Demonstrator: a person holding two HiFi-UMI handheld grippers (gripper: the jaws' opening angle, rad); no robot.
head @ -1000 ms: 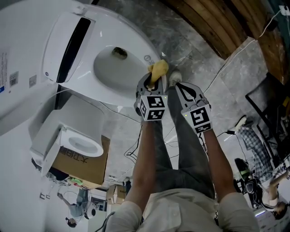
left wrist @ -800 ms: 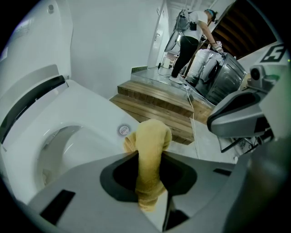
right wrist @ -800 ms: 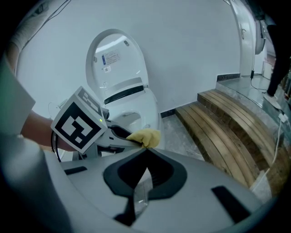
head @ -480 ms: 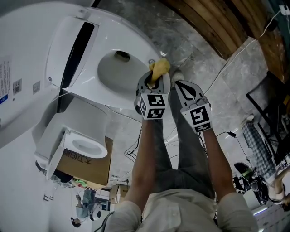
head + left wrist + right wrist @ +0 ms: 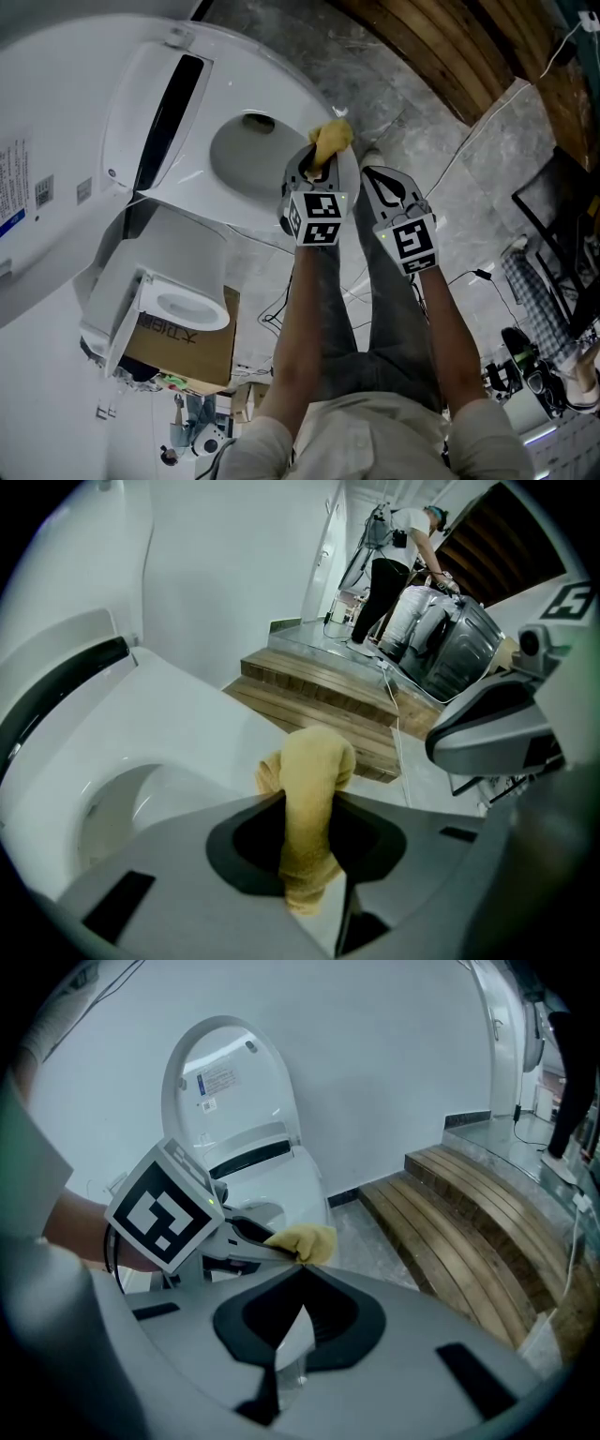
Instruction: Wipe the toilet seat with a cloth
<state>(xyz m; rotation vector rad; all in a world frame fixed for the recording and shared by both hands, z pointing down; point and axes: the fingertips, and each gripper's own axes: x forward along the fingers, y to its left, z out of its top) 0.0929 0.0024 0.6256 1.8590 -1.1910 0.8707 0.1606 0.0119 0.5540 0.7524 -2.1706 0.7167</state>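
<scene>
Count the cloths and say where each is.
1. The yellow cloth is pinched in the left gripper's fingers, at the toilet's front rim. The right gripper holds none; others may be hidden.

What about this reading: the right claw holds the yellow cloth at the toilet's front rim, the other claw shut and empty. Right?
No: the left claw holds the yellow cloth at the toilet's front rim, as the left gripper view shows. The right claw is the one shut and empty.

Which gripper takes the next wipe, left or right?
Left. The left gripper is shut on the yellow cloth at the toilet seat edge; the right gripper is shut, empty, beside it.
</scene>
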